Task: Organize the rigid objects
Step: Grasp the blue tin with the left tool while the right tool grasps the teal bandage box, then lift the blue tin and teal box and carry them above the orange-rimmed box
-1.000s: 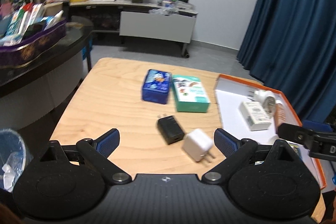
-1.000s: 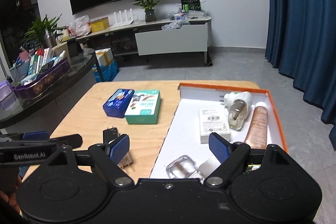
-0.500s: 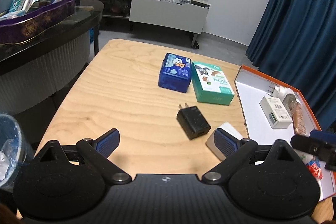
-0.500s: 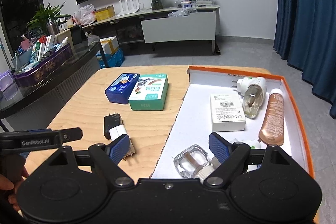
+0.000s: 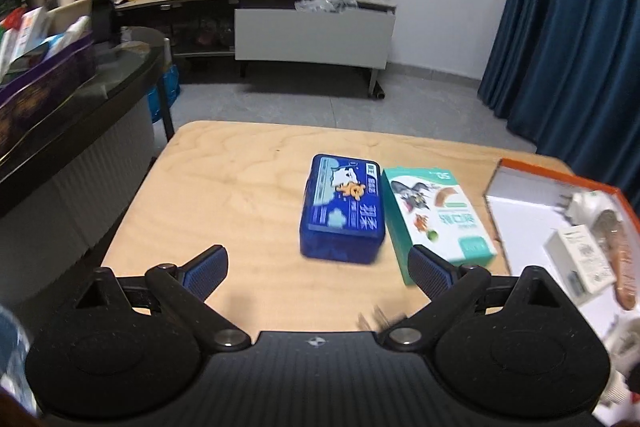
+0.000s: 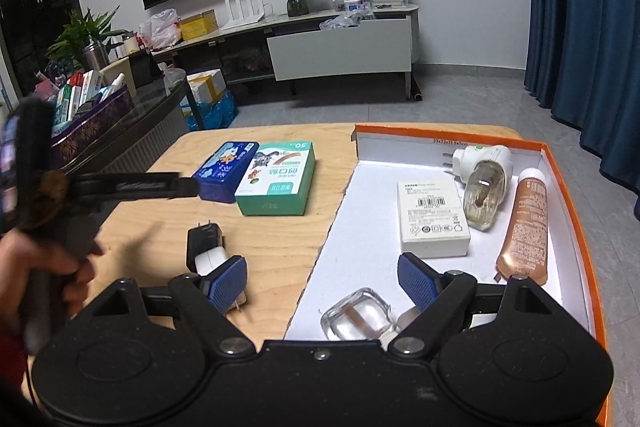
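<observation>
A blue tin (image 5: 341,213) and a green box (image 5: 436,219) lie side by side on the wooden table (image 5: 224,195); both also show in the right wrist view, the tin (image 6: 224,171) left of the box (image 6: 276,177). A black charger (image 6: 205,239) and a white charger (image 6: 212,261) lie near the table's front. My left gripper (image 5: 318,267) is open and empty, just short of the blue tin. My right gripper (image 6: 322,279) is open and empty above the edge of the orange-rimmed tray (image 6: 572,187).
The tray holds a white carton (image 6: 434,217), a plug-in vaporizer (image 6: 482,183), a copper tube (image 6: 524,227) and a glass jar (image 6: 358,315). A dark glass counter (image 5: 80,95) stands to the left. Blue curtains (image 5: 580,19) hang on the right.
My left gripper has moved forward past the chargers toward the blue tin, with motion blur. My right gripper has shifted slightly forward over the tray edge. Both stay open.
</observation>
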`<state>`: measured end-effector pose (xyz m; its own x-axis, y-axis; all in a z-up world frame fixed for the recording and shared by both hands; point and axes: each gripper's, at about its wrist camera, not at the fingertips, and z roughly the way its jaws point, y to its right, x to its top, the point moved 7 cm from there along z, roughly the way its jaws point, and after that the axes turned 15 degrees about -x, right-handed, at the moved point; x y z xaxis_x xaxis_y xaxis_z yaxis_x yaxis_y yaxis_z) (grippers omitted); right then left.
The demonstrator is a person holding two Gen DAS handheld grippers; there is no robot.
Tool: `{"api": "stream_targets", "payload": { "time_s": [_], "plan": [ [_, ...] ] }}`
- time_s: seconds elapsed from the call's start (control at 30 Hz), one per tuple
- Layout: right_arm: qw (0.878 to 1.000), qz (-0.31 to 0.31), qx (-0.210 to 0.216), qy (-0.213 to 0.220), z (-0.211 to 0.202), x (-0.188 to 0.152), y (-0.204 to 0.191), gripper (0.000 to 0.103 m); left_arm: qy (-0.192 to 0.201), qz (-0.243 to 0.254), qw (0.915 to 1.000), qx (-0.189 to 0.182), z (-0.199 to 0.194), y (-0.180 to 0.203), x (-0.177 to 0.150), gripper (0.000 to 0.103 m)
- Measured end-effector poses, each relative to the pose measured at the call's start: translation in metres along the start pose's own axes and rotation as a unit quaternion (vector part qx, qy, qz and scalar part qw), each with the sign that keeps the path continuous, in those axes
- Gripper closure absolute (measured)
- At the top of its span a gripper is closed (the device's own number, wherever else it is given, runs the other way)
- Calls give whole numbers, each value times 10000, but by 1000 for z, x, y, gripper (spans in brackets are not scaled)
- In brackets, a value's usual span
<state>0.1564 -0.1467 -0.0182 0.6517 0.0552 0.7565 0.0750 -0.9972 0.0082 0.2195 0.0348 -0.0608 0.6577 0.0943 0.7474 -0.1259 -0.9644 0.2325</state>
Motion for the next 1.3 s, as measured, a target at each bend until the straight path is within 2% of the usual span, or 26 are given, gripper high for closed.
{"api": "stream_targets", "payload": {
  "time_s": [0.33,0.37,0.43,0.47,0.6,0.87,1.03,1.1,1.17,1.23,1.27,1.3],
  "plan": [
    [9999,0,96,-60,13,13,0,6,-382,248,9990,-10,58,-10,19,7],
    [9999,2,116,-91,16,15,-1,6,-414,229,9989,-62,63,-11,20,12],
    [9998,5,123,-144,22,20,-4,6,-491,193,9983,-232,69,-10,19,29],
    [9998,11,123,-164,26,23,-5,6,-407,252,9985,-255,68,-9,20,40],
    [9993,15,228,-304,41,35,-17,6,-238,-87,9987,-432,55,-14,16,40],
    [9949,-59,510,-865,103,66,-72,6,176,-129,9997,-68,-19,-33,5,40],
    [9927,-349,14,-1152,152,74,-103,6,371,-261,9990,-1,-51,-35,-4,40],
    [9897,-483,-247,-1324,171,73,-109,6,421,-277,9987,-43,-55,-34,-4,40],
    [9862,-565,-335,-1516,186,69,-114,4,486,-269,9984,-64,-55,-34,-3,40],
    [9879,-675,-363,-1351,190,68,-116,9,523,-332,9980,-132,-58,-35,-5,40],
    [9885,-711,-423,-1265,188,69,-115,19,550,-336,9978,-123,-57,-33,-6,40],
    [9897,-638,-356,-1234,184,70,-113,19,586,-320,9977,-97,-58,-32,-6,40]
  ]
}}
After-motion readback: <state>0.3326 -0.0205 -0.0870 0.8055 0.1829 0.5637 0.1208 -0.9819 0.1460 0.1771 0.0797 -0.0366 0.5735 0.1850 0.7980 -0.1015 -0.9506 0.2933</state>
